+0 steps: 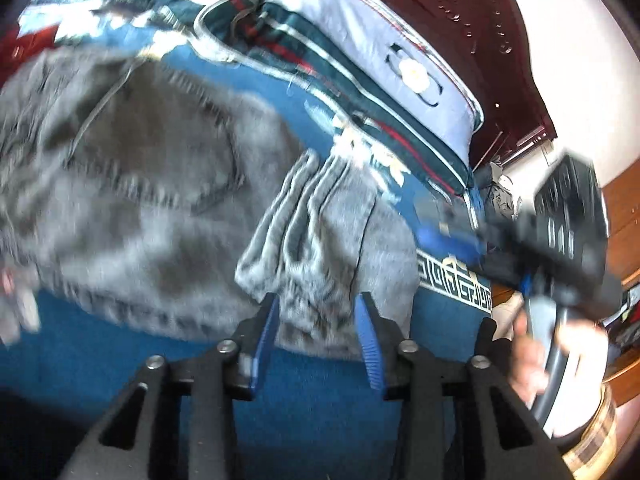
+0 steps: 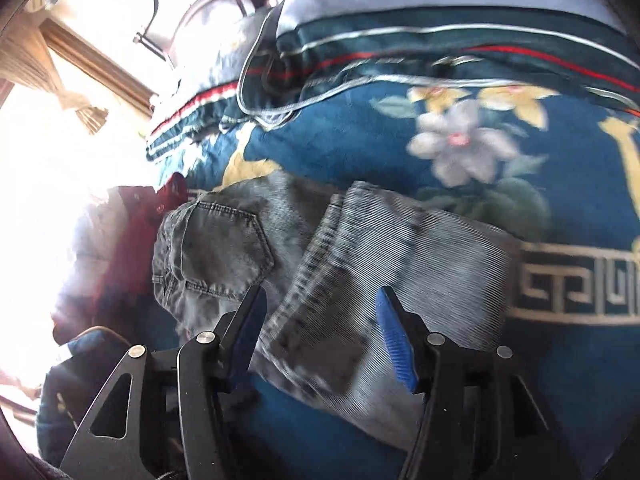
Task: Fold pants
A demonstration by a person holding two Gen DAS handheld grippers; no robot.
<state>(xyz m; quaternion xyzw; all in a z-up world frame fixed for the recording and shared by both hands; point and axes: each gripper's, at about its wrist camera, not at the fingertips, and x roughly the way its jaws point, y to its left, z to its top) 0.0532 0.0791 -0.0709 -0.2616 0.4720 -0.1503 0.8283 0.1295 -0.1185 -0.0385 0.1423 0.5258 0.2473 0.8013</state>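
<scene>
Grey washed jeans lie on a blue bedspread, folded over themselves, with the leg ends lying across the seat and back pocket. My left gripper is open, its blue pads just above the near edge of the folded legs, holding nothing. In the right wrist view the jeans show the back pocket at left and the folded legs at right. My right gripper is open over the folded legs, empty. It also shows in the left wrist view, at the right.
A folded quilt in light blue, dark green and red lies behind the jeans. A dark wooden headboard stands beyond it. The bedspread has a flower pattern and a gold key border. A bright window is at left.
</scene>
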